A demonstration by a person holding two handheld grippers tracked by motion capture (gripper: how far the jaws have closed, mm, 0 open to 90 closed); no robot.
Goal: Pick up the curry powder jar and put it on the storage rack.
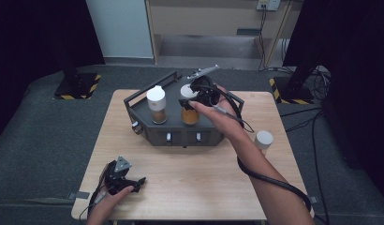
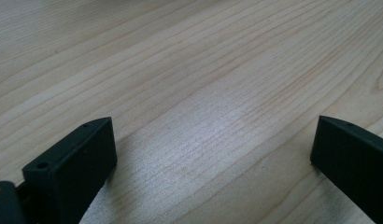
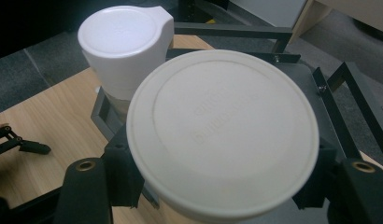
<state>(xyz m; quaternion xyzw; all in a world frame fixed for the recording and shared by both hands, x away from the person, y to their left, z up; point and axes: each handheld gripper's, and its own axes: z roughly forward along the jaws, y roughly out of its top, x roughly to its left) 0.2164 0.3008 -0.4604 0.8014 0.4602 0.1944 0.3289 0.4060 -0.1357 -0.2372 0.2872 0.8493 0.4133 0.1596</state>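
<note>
A dark grey metal tray [image 1: 206,133] stands at the back middle of the wooden table [image 1: 195,178]. Two jars with white lids and amber contents stand in it. My right gripper [image 1: 190,100] reaches in from the right and is shut on the right jar [image 1: 190,117] just under its lid. In the right gripper view that broad lid [image 3: 222,135] sits between the jaws of my right gripper [image 3: 220,176]. The left jar [image 1: 156,105] [image 3: 122,42] stands free beside it. My left gripper [image 1: 137,184] [image 2: 213,140] rests near the table's front left corner, open over bare wood.
A third white-lidded jar [image 1: 263,139] stands on the table to the right of the tray, close to the person's right forearm. The tray has raised bar rails [image 3: 227,31] at its back. Dark carpet surrounds the table.
</note>
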